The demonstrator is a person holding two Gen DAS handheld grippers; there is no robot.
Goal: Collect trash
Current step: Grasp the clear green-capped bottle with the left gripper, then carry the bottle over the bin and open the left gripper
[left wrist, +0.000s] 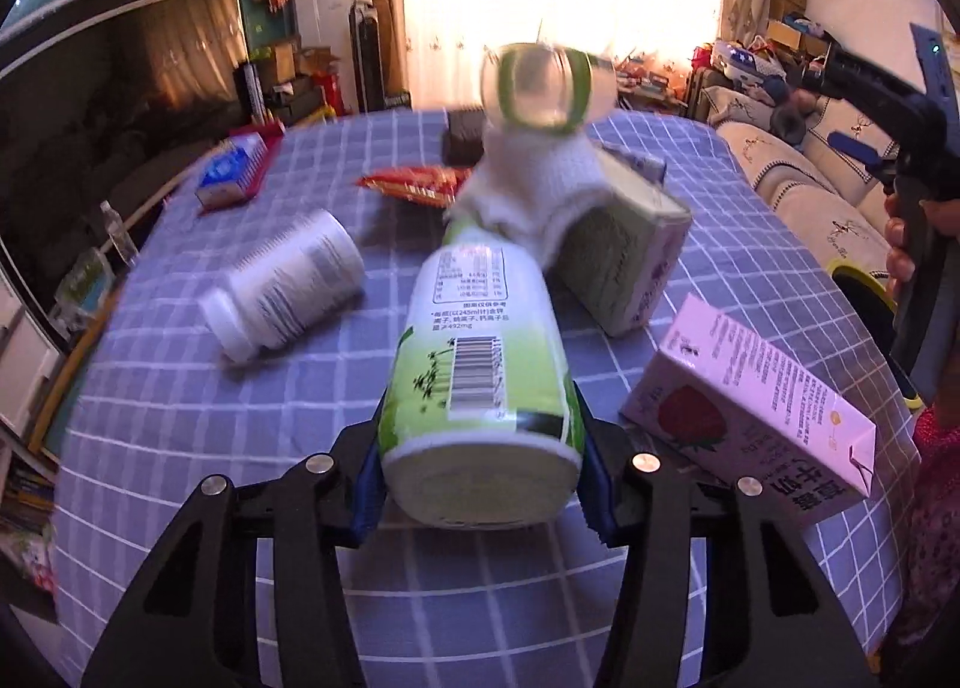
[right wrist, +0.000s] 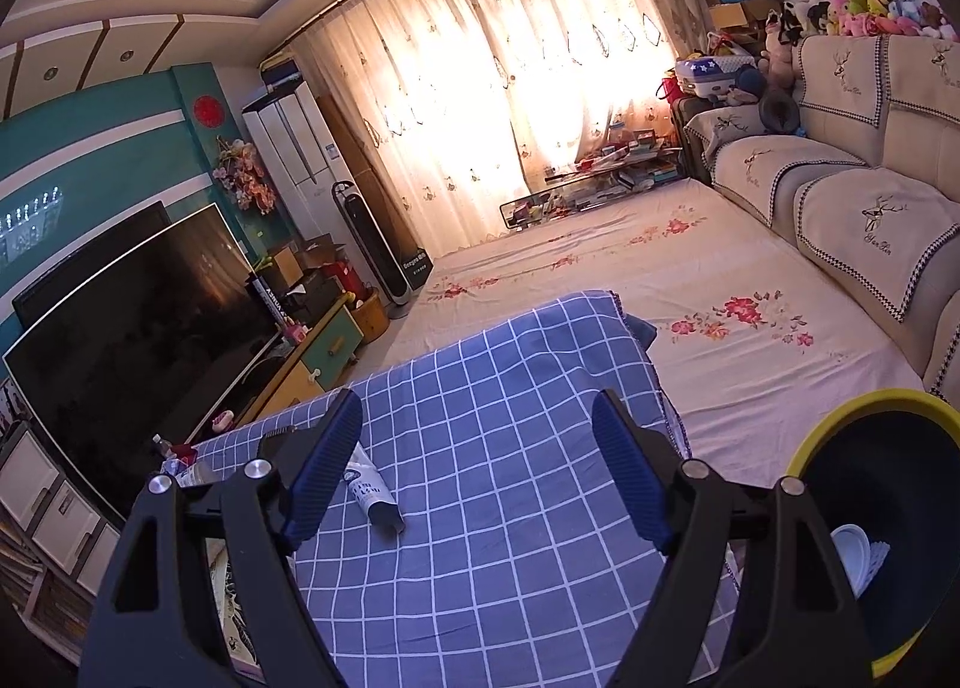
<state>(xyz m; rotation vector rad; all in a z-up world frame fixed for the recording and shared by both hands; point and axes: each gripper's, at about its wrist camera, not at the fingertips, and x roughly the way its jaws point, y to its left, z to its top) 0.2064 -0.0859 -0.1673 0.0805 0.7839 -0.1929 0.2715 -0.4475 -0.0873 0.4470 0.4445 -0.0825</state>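
Jaws of the left gripper (left wrist: 480, 484) pinch the green bottle's (left wrist: 480, 364) base, lower centre, likely to lift it toward the bin. Pink carton (left wrist: 756, 406) lies just right.

Right gripper (right wrist: 480, 472) spread, empty, over the checked cloth (right wrist: 510, 388); yellow-rimmed bin (right wrist: 840, 436) at lower right, waiting.

Two bottles (left wrist: 480, 364) (left wrist: 288, 286), two cartons (left wrist: 750, 406) (left wrist: 624, 262), one snack wrapper (left wrist: 414, 184), one bin (right wrist: 888, 514)
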